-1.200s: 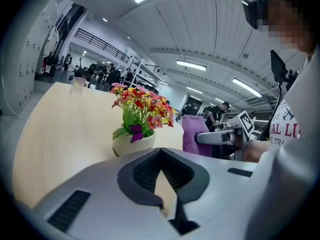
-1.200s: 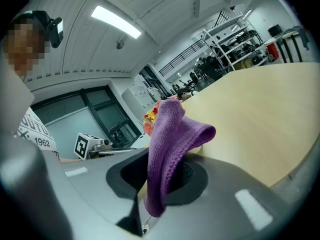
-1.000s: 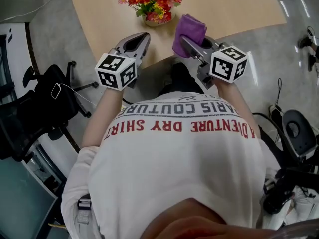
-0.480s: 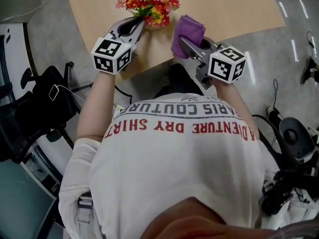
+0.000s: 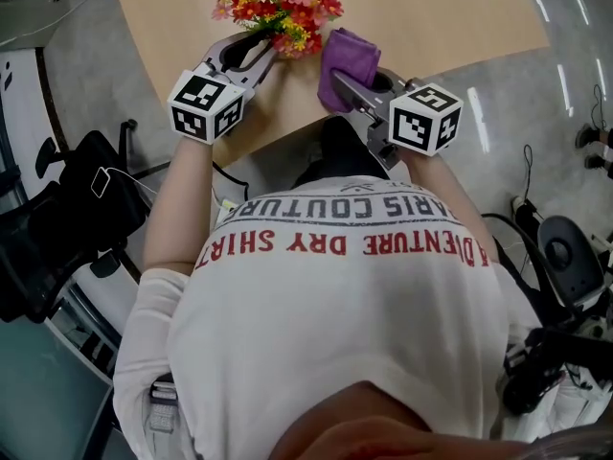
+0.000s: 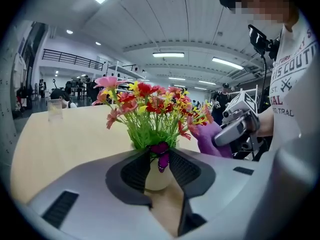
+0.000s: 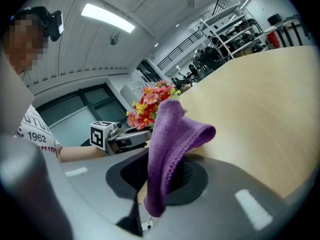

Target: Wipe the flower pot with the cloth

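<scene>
**Pot between parted jaws, cloth pinched on the right**

The left gripper [image 5: 253,50] has just been opening its jaws. They stand a little apart with the flower pot [image 6: 157,178] in the gap, and the pads are not clearly pressing it. The pot stands on the desk [image 5: 441,8] near its front edge, under a bunch of flowers [image 5: 280,6]. It looks small, light, smooth and top-heavy, so a wipe could tip or slide it. Steadying it low on the body, below the stems, seems safest. Just to its right is the purple cloth [image 5: 343,54], soft and floppy, clamped by a fold in the right gripper [image 5: 335,82].

The head view buries the pot under blooms. The left gripper view shows its cream body and a purple butterfly [image 6: 161,156]. Only the right gripper view shows the pads biting the cloth.
</scene>
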Action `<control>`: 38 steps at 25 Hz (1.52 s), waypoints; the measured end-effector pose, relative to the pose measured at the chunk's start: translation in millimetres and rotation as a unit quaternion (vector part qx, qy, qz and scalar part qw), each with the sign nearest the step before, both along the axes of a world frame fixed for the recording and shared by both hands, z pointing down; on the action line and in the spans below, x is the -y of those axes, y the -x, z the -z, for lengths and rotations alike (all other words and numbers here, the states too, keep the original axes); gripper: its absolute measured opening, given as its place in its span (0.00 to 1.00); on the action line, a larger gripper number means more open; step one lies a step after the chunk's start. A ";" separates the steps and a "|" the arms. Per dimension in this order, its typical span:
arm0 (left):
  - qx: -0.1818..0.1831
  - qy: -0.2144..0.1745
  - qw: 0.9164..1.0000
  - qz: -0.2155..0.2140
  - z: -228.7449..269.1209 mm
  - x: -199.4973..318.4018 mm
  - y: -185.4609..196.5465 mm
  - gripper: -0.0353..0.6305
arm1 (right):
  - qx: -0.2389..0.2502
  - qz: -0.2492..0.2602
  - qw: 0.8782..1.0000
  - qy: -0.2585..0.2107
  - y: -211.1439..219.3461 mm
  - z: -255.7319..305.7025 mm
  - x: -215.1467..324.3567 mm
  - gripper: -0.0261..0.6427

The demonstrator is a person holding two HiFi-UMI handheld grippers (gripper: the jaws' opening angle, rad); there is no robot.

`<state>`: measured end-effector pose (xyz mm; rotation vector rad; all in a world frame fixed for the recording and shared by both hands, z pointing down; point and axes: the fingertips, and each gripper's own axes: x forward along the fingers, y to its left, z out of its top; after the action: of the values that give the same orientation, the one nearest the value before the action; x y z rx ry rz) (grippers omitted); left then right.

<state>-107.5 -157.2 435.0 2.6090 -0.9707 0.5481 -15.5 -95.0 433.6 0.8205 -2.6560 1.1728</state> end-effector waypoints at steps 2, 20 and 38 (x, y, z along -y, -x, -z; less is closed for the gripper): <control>0.004 0.000 1.000 0.000 1.1 -0.6 0.3 0.21 | 0.009 -0.008 1.000 0.004 2.5 -1.3 3.4 0.11; 0.012 0.016 1.000 -0.016 -0.2 -2.3 2.5 0.21 | 0.020 -0.075 0.996 0.043 24.6 -34.8 41.1 0.11; 0.006 0.039 0.999 -0.021 1.1 0.2 0.4 0.21 | -0.082 -0.053 0.989 0.112 5.3 -43.8 43.8 0.11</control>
<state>-107.8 -157.4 433.9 2.5639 -0.8823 0.6003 -20.8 -138.8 477.4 0.9789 -2.3232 1.3359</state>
